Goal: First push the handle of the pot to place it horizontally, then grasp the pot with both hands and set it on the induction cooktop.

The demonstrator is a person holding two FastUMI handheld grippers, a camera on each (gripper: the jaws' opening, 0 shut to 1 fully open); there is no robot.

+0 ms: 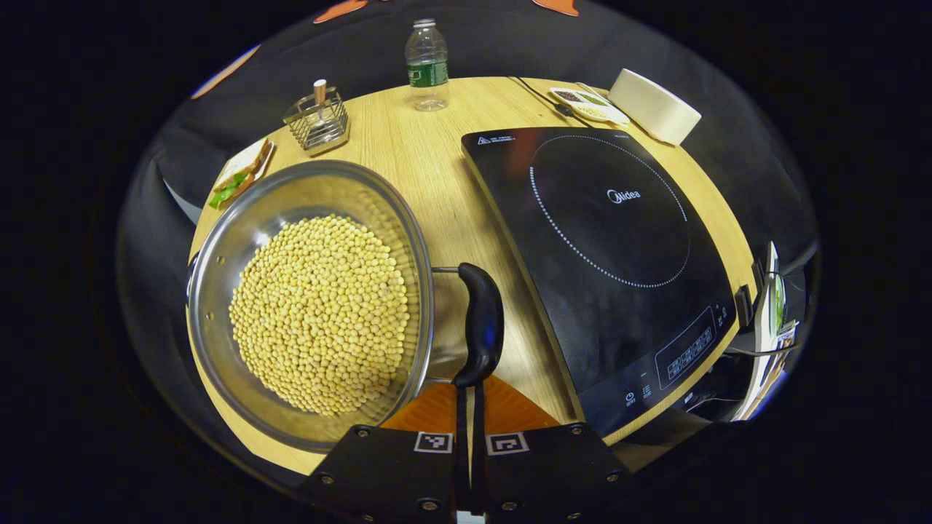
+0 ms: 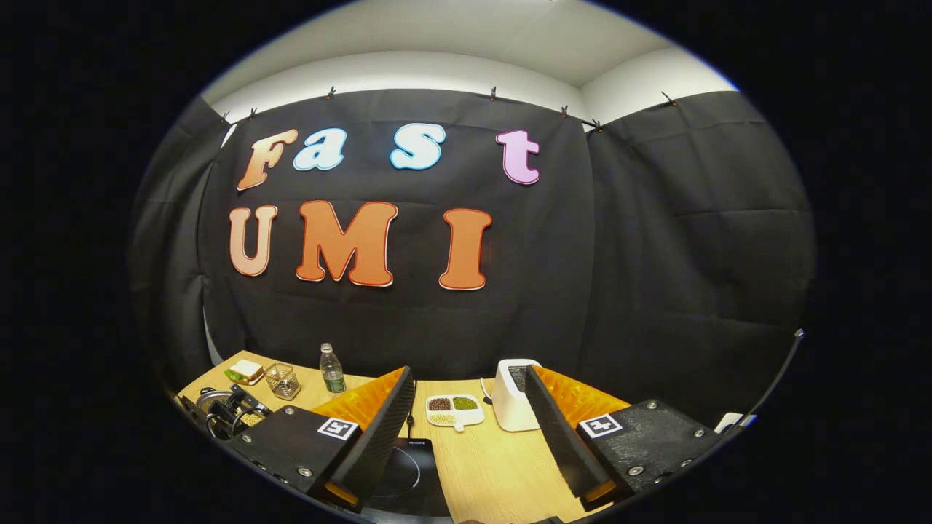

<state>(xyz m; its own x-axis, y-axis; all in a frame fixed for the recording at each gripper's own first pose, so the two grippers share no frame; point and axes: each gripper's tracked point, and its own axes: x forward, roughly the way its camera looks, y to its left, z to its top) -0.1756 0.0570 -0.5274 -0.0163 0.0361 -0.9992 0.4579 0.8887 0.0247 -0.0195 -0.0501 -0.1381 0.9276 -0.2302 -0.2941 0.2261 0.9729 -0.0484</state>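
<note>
Left gripper [image 1: 466, 429] sits low at the table's near edge, fingers pressed together with only a thin slit between them, tips right at the lower end of the pot's black curved handle [image 1: 480, 327], nothing clamped. Right gripper [image 2: 466, 437] is raised and level, facing the booth wall, fingers spread wide apart, empty. Round light wooden table [image 1: 451, 196] carries everything. Black glass induction cooktop [image 1: 611, 247] lies on the table's right half in the left gripper view, bare top, control panel toward the near edge. Shiny stainless steel pot [image 1: 240, 247], filled with yellow dried beans [image 1: 320, 313], stands on the table just left of the cooktop, not on it; its handle sits on the pot's right side between pot and cooktop. White toaster [image 1: 653, 105] at the far right edge. Clear plastic water bottle with green label [image 1: 427, 65] upright at the far edge. Wire mesh holder [image 1: 317, 120] left of the bottle. White divided dish of grains [image 1: 588, 103] just beside the toaster. Sandwich on a plate [image 1: 240, 178] at the far left edge.
</note>
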